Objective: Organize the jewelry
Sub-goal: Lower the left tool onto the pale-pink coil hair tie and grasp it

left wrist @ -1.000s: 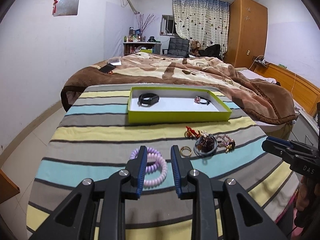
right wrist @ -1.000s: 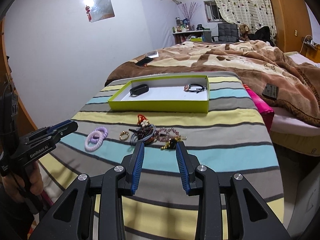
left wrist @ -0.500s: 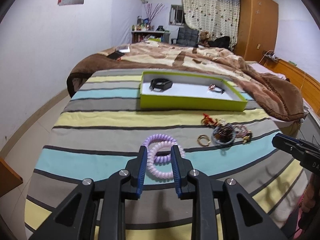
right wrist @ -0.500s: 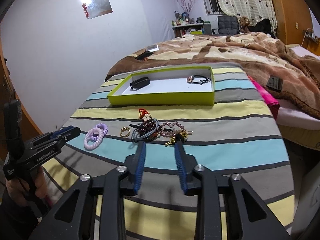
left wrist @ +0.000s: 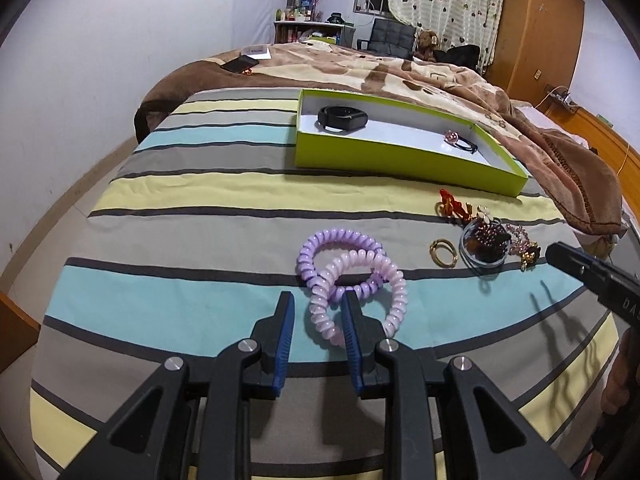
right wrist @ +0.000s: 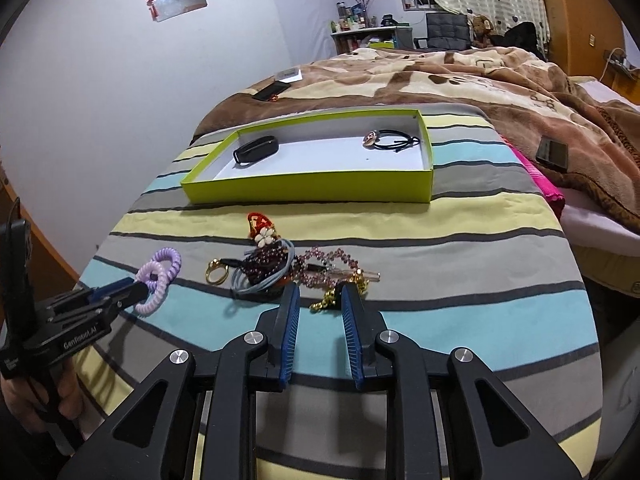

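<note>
Pink cloth (right wrist: 548,184) only at right wrist

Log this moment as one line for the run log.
left claw: astride pink coil hair tie, not clamped | right claw: closing near gold chain | green tray: black band, bead tie

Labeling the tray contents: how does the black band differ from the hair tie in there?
The black band is a thick, closed strap at the tray's left end; the hair tie is a thin cord at its right end. The band is plain black; the tie carries a pinkish bead. Both lie loose on the white tray floor.
</note>
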`<state>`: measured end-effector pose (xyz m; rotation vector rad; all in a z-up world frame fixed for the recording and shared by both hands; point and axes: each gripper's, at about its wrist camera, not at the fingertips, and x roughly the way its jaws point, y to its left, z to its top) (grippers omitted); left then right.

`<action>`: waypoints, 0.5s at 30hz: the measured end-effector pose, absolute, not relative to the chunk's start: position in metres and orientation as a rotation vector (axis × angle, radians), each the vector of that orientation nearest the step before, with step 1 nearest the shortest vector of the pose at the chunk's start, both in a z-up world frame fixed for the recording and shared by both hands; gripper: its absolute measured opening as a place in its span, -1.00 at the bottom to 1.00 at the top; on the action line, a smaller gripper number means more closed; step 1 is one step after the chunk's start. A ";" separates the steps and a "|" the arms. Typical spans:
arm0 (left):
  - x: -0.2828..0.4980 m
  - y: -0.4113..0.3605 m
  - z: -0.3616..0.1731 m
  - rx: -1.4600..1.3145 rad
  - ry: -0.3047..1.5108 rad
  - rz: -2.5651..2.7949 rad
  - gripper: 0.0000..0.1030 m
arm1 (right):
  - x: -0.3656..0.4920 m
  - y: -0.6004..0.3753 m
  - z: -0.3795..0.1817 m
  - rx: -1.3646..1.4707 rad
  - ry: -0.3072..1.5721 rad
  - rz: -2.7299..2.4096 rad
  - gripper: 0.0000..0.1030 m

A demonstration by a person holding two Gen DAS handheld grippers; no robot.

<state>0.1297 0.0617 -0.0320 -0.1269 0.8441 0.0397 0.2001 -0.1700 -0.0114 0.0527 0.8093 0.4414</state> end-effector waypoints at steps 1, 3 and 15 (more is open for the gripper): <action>0.129 0.061 -0.032 -0.121 0.845 0.042 -0.51 | 0.201 -0.168 -0.011 0.051 0.810 0.447 -0.56; 0.130 0.059 -0.031 -0.108 0.843 0.045 -0.56 | 0.202 -0.163 -0.011 0.045 0.813 0.466 -0.56; 0.124 0.059 -0.029 -0.120 0.825 -0.015 -0.81 | 0.221 -0.159 -0.013 0.090 0.841 0.477 -0.56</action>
